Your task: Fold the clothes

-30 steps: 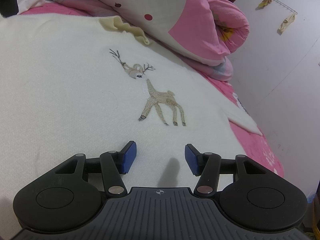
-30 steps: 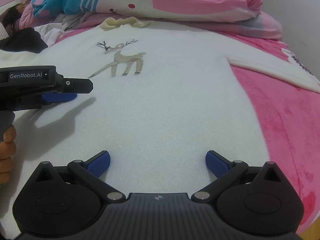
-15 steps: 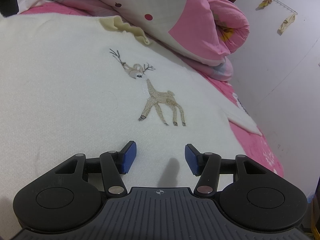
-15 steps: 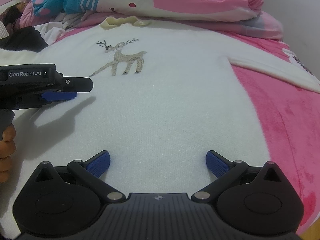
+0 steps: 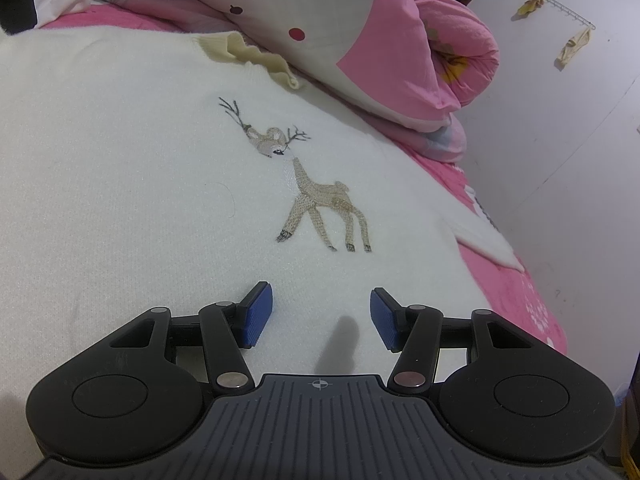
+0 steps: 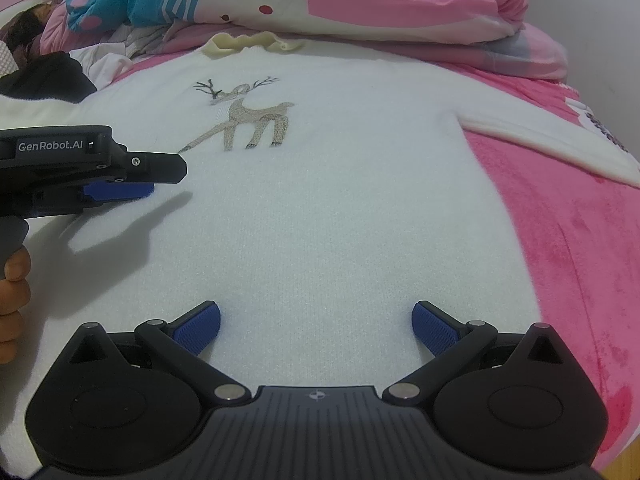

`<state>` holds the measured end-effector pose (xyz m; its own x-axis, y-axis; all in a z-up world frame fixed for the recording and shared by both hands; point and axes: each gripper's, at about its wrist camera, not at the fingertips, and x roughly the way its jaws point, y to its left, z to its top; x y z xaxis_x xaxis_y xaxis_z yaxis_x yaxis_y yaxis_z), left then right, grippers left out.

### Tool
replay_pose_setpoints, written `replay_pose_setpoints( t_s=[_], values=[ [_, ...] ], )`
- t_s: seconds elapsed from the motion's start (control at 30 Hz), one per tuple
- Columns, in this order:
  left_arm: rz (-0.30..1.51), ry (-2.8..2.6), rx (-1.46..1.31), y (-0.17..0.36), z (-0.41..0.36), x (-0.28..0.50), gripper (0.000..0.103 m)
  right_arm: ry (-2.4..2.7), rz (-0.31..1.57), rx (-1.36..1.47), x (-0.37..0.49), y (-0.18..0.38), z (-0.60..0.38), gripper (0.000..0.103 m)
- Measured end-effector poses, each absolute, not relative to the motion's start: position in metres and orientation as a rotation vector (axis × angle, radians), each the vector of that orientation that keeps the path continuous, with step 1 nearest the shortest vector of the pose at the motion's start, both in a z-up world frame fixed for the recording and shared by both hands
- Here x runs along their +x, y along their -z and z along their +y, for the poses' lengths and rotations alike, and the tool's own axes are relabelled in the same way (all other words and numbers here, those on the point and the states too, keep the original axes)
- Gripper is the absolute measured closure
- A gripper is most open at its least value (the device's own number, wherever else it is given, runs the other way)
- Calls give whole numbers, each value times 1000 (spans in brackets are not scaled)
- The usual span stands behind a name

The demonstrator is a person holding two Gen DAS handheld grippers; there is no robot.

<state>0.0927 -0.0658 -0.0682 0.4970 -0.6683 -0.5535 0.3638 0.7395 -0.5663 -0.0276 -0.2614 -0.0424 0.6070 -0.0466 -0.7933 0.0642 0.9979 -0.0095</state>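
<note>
A white knit sweater [image 5: 120,184] with an embroidered deer [image 5: 316,200] and a cream ruffled collar [image 5: 256,54] lies flat, front up, on a pink bed. It also shows in the right wrist view [image 6: 340,208], with one sleeve [image 6: 560,148] stretched out to the right. My left gripper [image 5: 321,316] is open and empty just above the sweater's body, below the deer. My right gripper [image 6: 316,324] is wide open and empty over the lower body. The left gripper also shows from the side in the right wrist view [image 6: 120,184], low over the fabric.
A rolled pink and white quilt [image 5: 400,52] lies behind the collar. A pink blanket [image 6: 560,280] covers the bed to the right of the sweater. Dark and white clothes [image 6: 52,80] are piled at the far left. A white wall [image 5: 560,140] stands to the right.
The right wrist view has shifted slightly; the sweater and both grippers otherwise stay as they were.
</note>
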Motion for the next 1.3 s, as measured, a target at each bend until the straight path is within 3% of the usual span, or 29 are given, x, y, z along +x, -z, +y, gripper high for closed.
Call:
replay_pose_setpoints(
  t_s=[1.3],
  values=[
    [838,648,-405,68,-66,92,47,65,908,9,-28,44,-260,0]
  ],
)
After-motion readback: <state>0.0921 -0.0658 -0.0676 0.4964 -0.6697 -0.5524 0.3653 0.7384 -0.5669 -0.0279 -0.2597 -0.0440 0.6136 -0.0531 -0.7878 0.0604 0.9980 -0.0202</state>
